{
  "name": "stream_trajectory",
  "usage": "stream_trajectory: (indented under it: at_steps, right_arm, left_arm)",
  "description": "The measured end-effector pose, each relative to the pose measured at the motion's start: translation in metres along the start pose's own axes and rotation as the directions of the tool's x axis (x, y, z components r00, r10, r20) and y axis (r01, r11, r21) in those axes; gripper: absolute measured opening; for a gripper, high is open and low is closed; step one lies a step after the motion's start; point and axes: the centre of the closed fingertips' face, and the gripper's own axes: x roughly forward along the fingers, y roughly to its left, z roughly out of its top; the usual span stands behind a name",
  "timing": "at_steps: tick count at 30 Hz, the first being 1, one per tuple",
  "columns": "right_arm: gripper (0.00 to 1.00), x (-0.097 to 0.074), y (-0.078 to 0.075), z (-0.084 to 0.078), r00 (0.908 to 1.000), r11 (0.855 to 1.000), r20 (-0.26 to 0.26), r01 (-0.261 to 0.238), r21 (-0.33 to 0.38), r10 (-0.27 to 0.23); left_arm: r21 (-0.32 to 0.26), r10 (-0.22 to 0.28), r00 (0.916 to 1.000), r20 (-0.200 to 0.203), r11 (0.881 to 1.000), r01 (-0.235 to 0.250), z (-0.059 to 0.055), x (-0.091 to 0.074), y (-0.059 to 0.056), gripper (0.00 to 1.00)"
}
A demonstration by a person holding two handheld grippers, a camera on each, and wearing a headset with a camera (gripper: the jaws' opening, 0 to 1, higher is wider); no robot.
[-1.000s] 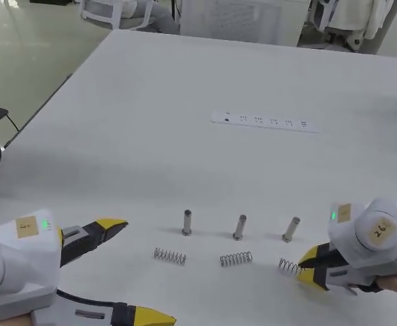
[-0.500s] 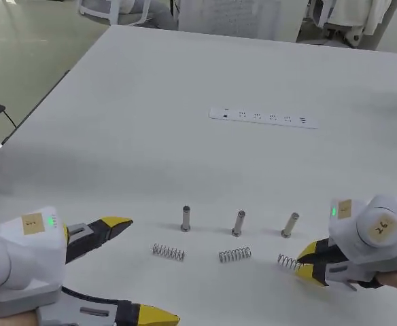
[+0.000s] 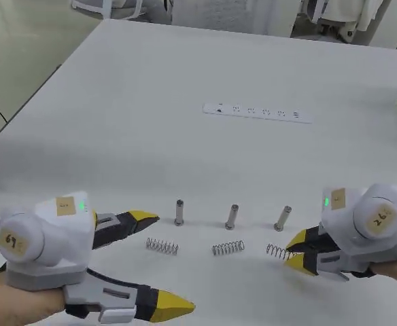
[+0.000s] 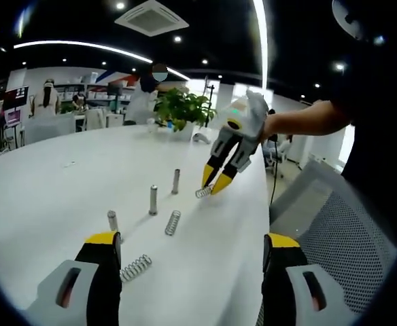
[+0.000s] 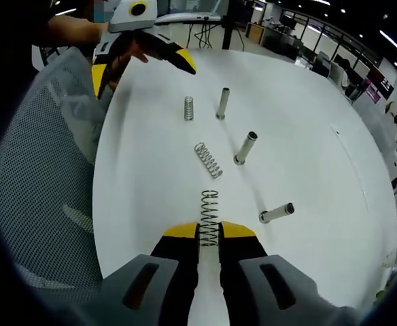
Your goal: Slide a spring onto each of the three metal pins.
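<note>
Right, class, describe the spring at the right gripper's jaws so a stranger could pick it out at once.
On the white table, nearer than the power strip, three pins stand in a row with three springs lying before them. Take the rightmost spring: unlike its neighbours, one end sits between the right gripper's yellow jaw tips.

White rounded housings, dark jaws tipped yellow, green lights, tan sticker marked 69 on the left hand-held gripper [image 3: 168,262], 26 on the right hand-held gripper [image 3: 291,252].
</note>
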Motion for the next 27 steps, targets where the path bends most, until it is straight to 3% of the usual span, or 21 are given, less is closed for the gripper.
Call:
stream_trajectory:
  at_steps: [4,13,23,27]
  right_arm:
    - [0.08,-0.004,0.003,0.008,0.9999,1.000,0.013,-0.006,-0.028,0.006]
    - [0.08,-0.014,0.012,0.032,0.9980,0.996,0.059,-0.018,-0.089,0.023]
    - [0.08,-0.018,0.024,0.041,0.9972,0.984,0.059,-0.035,-0.173,0.046]
    - [0.08,-0.019,0.028,0.043,0.9970,0.981,0.057,-0.040,-0.190,0.051]
  left_arm:
    - [0.012,-0.050,0.9987,-0.006,0.999,0.050,0.002,0.014,-0.008,0.77]
    - [0.011,-0.095,0.9954,-0.006,0.995,0.095,0.008,0.038,-0.013,0.63]
    - [0.035,-0.132,0.9912,-0.002,0.991,0.132,0.017,0.057,-0.019,0.50]
    - [0.046,-0.146,0.9892,0.009,0.988,0.146,0.022,0.061,-0.021,0.40]
